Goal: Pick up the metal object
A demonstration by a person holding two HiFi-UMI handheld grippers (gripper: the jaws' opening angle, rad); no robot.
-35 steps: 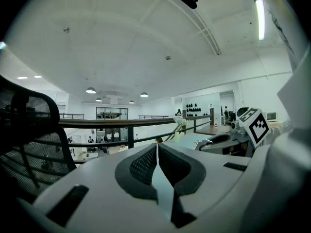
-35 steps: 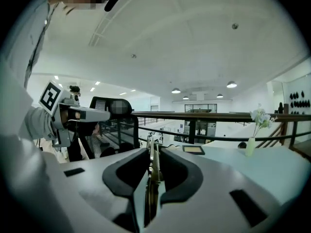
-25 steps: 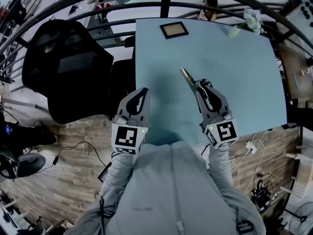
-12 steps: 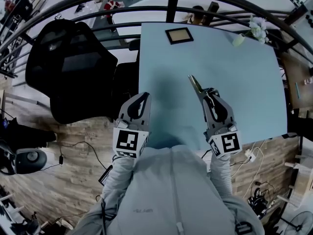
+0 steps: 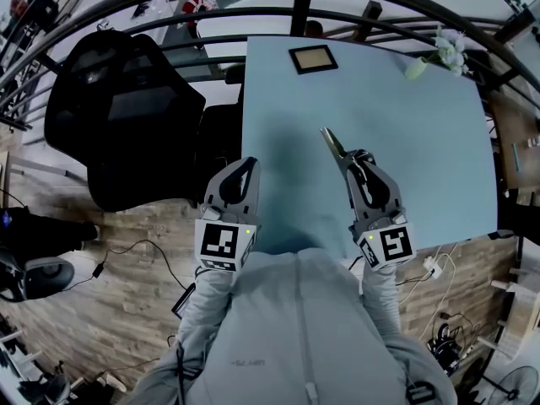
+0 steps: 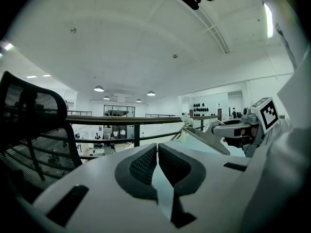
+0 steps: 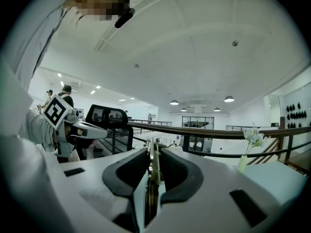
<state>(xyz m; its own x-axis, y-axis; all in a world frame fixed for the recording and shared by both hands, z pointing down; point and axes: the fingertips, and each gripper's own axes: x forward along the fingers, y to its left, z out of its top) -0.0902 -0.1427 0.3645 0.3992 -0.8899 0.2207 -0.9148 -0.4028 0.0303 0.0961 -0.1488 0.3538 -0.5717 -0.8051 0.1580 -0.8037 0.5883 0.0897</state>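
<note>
The metal object [image 5: 335,145], a slim hinged tool with a pointed tip, sticks forward out of my right gripper [image 5: 358,160], which is shut on it above the light blue table [image 5: 422,142]. In the right gripper view its ridged metal edge [image 7: 154,160] is pinched between the dark pads. My left gripper [image 5: 247,167] hovers at the table's near left edge, shut with nothing in it; its pads [image 6: 144,162] meet in the left gripper view. From there the right gripper [image 6: 238,130] shows with the tool [image 6: 206,139] pointing left.
A small framed picture [image 5: 313,58] lies at the table's far edge. A vase with pale flowers [image 5: 440,47] stands at the far right corner. A black mesh chair [image 5: 118,116] is left of the table, with a dark railing [image 5: 253,11] beyond. Cables lie on the wood floor.
The right gripper and the tool sit slightly further right in the view than a second ago; the grip is the same. The left gripper has barely moved.
</note>
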